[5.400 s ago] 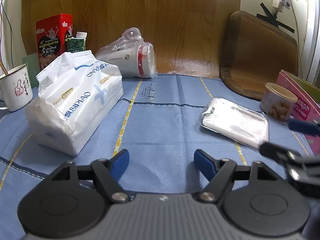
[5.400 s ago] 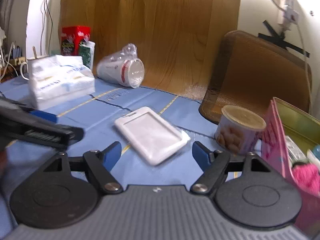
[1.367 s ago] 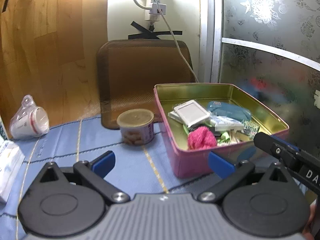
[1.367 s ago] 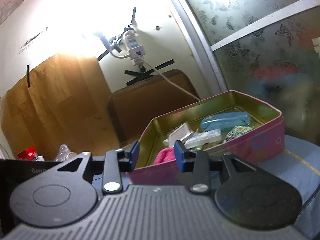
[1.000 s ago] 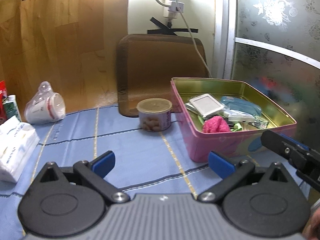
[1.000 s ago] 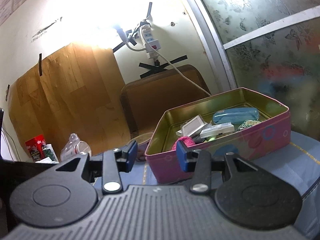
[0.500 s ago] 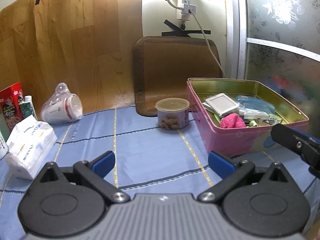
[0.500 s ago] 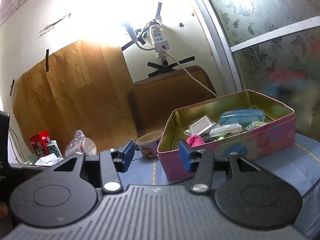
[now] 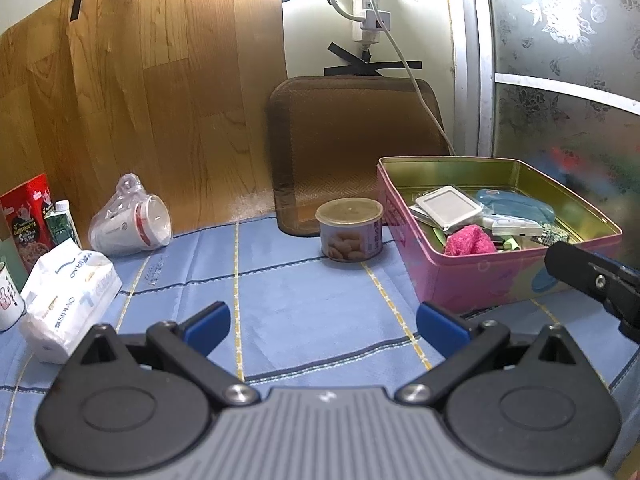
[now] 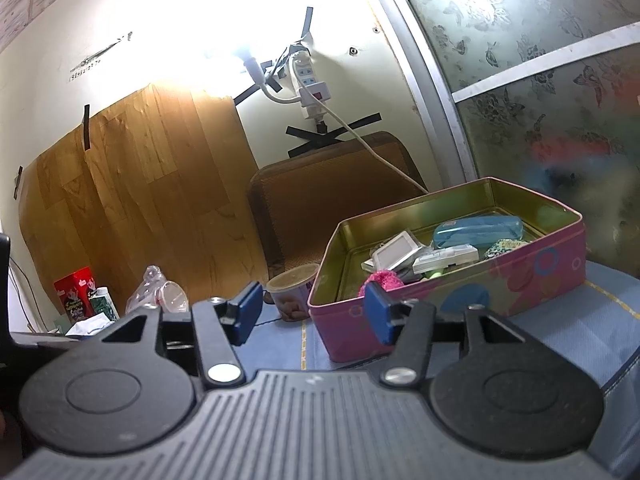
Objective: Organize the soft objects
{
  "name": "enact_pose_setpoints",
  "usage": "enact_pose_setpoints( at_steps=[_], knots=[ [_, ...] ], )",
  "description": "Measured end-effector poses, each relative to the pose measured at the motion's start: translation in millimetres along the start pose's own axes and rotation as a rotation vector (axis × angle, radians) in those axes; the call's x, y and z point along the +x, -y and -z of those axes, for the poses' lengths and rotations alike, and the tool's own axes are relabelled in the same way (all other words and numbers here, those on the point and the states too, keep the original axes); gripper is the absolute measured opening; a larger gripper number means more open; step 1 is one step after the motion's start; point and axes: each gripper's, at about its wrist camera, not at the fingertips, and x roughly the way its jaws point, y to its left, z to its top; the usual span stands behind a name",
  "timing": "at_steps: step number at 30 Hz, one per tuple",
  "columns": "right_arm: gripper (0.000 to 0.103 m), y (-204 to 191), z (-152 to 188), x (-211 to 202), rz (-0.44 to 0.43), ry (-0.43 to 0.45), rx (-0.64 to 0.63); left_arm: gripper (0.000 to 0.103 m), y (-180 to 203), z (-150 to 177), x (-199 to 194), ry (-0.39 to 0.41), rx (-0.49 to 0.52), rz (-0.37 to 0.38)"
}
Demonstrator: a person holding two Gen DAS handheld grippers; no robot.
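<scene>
Two grippers over a blue cloth (image 9: 304, 292), both empty. At far left: white mug (image 9: 8, 300), red snack box (image 9: 26, 216) with a small green carton (image 9: 60, 226) beside it, all against the wood-grain wall panel (image 9: 140, 112). Just in front: white tissue pack (image 9: 66, 296), lying flat on the cloth. Further right, a bagged paper cup (image 9: 132, 222) on its side, mouth turned rightward. Near centre, left gripper (image 9: 320, 324), blue pads spread wide, nothing between them but bare cloth. Beyond it, a brown mat (image 9: 352, 144) propped upright against the wall, and a round snack tub (image 9: 350, 230) standing just before it, close beside the pink tin (image 9: 472, 276). Inside the tin: pink fluffy ball (image 9: 470, 240) against the near wall, white card holder (image 9: 448, 208) leaning behind it, blue case (image 9: 516, 206) towards the back, small white and patterned bits alongside. At far right in the left wrist view, one black finger of the right gripper (image 10: 312, 314), low before the tin's near right corner. Seen from its own camera, jaws partly apart and just been opening, nothing clamped; tin's corner lined up behind the gap.
</scene>
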Motion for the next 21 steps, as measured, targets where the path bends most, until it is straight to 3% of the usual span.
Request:
enact_pose_setpoints(
  at_steps=[21],
  knots=[
    [0.06, -1.6, 4.3, 9.1, 0.009, -0.031, 0.01, 0.103, 0.1, 3.4, 8.1, -0.023, 0.022, -0.013]
  ],
)
